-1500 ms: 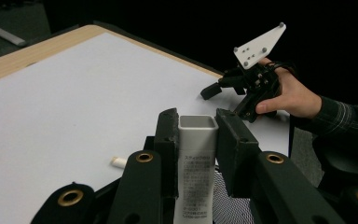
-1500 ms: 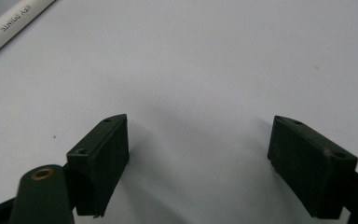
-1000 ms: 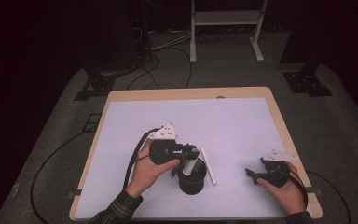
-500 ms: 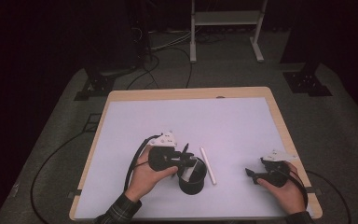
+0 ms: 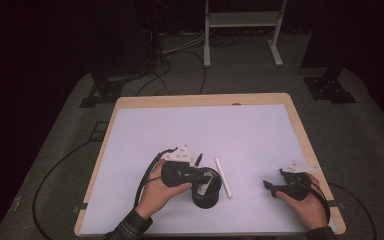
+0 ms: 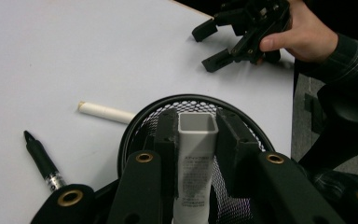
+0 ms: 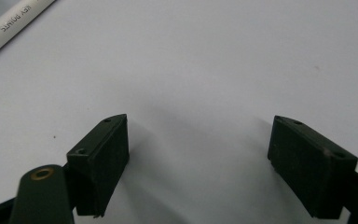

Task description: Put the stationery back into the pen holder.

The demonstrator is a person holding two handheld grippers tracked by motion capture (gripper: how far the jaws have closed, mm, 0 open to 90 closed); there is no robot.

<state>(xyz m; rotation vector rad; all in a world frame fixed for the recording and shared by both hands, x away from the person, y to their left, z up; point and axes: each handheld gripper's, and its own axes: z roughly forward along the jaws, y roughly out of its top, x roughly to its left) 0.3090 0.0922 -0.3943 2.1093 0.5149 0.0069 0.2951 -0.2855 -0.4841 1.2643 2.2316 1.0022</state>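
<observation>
My left gripper [image 5: 202,176] [image 6: 196,126] is shut on a pale grey square tube [image 6: 195,158], which is upright between the pads. It hangs over the mouth of a black mesh cup [image 5: 206,196] [image 6: 133,128] near the table's front edge. A white stick [image 5: 223,177] [image 6: 106,112] [image 7: 14,25] lies on the sheet just right of the cup. A black marker [image 5: 198,160] [image 6: 42,161] lies just behind the cup. My right gripper [image 5: 272,186] [image 7: 198,163] rests open at the front right with nothing between its jaws; the left gripper view also shows this right gripper [image 6: 214,44].
A white sheet [image 5: 205,130] covers the wooden table [image 5: 300,135]. A black cable [image 5: 147,175] loops from the left gripper. Beyond the table, on a dark floor, are cables and a white metal stand [image 5: 242,20].
My left gripper has shifted a little toward the near edge with the tube, ending over the cup's mouth. The right hand has stayed where it was.
</observation>
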